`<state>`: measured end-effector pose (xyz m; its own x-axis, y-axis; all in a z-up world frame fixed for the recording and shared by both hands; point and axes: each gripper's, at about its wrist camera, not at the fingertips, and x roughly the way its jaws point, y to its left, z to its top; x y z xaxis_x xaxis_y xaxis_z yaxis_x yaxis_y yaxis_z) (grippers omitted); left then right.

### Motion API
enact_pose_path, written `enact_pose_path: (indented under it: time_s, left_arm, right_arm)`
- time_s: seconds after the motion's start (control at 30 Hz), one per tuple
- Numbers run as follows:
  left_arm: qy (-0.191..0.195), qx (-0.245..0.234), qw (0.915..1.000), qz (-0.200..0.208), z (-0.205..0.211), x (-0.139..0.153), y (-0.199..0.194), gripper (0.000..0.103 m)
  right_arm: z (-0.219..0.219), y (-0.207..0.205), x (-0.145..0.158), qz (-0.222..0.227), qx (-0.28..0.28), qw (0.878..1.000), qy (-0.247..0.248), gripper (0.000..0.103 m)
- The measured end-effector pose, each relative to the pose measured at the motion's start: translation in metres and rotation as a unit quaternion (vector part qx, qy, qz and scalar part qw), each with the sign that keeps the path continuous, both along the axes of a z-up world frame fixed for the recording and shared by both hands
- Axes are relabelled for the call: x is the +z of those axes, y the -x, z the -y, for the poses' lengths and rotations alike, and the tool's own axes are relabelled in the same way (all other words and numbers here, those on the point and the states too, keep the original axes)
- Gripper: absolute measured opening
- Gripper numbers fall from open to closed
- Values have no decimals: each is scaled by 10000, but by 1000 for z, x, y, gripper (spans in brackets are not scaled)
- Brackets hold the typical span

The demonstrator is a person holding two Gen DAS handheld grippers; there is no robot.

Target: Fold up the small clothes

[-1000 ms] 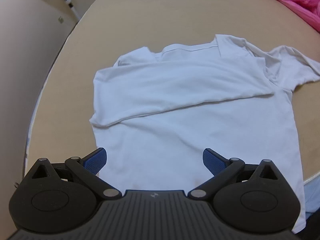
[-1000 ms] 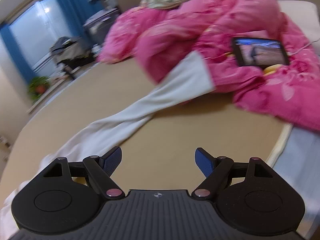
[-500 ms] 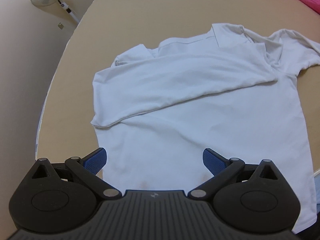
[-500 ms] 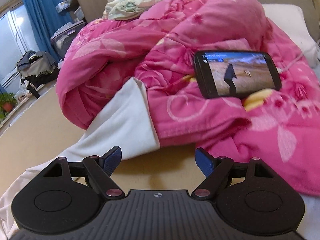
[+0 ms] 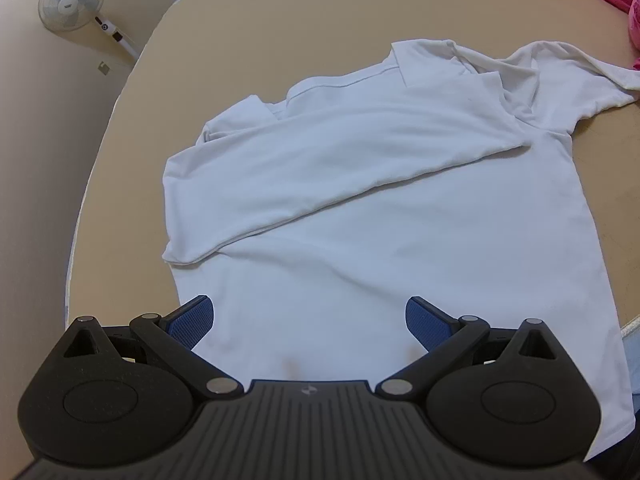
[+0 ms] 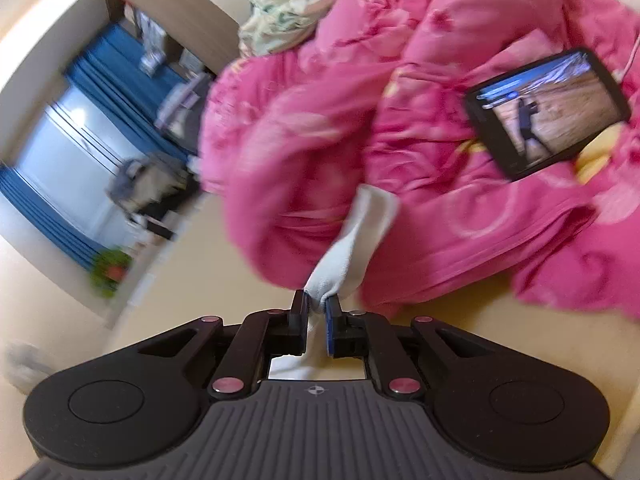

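A white polo shirt (image 5: 360, 216) lies flat on the tan bed surface (image 5: 280, 32), with its left side folded across the chest. My left gripper (image 5: 310, 320) is open and empty, hovering over the shirt's lower hem. My right gripper (image 6: 318, 312) is shut on the shirt's right sleeve (image 6: 356, 240), a white strip of cloth that rises from the jaws against the pink quilt. The right gripper itself does not show in the left wrist view.
A rumpled pink quilt (image 6: 460, 120) with a lit phone (image 6: 548, 112) on it lies just beyond the sleeve. A patterned cloth (image 6: 288, 0) tops the pile. A standing fan (image 5: 72, 0) is by the wall. The bed edge (image 5: 76, 240) runs at left.
My right gripper has closed on the sleeve and tilted; it was open before. My left gripper has drifted left over the hem and stays open.
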<state>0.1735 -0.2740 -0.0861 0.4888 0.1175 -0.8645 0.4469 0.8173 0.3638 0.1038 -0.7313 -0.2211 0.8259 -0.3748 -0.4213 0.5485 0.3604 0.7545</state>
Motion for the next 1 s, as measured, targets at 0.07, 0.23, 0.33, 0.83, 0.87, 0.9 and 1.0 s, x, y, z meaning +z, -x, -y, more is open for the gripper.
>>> enact_pose_path:
  time_s: [0.07,0.23,0.33,0.83,0.87,0.9,1.0]
  left_arm:
    - [19,10,10000,-11,0,1,1,102]
    - [55,-2,10000,30,-2,6,5,102]
    - [78,11,10000,45,-3,8,6,102]
    - [116,88,9998,-154,-3,-3,7,102]
    - [116,71,9998,-171,-2,-4,7,102]
    - [110,45,9998,-178,-1,-5,8,102]
    - [74,-40,9998,-158,1,-5,10,102]
  right_arm:
    - [-6,1,12,356,27,9992,-169,5]
    - [-22,3,47,1058,71,9942,-165,0]
    - [-27,6,62,1392,9,9900,-243,0]
    - [-75,7,-13,-2661,1317,8924,3397,68]
    - [-74,8,-20,-2798,1462,8829,3477,69]
    - [-72,9,-28,-2922,1611,8750,3508,70]
    - [-66,4,-43,-3184,1891,8625,3450,70]
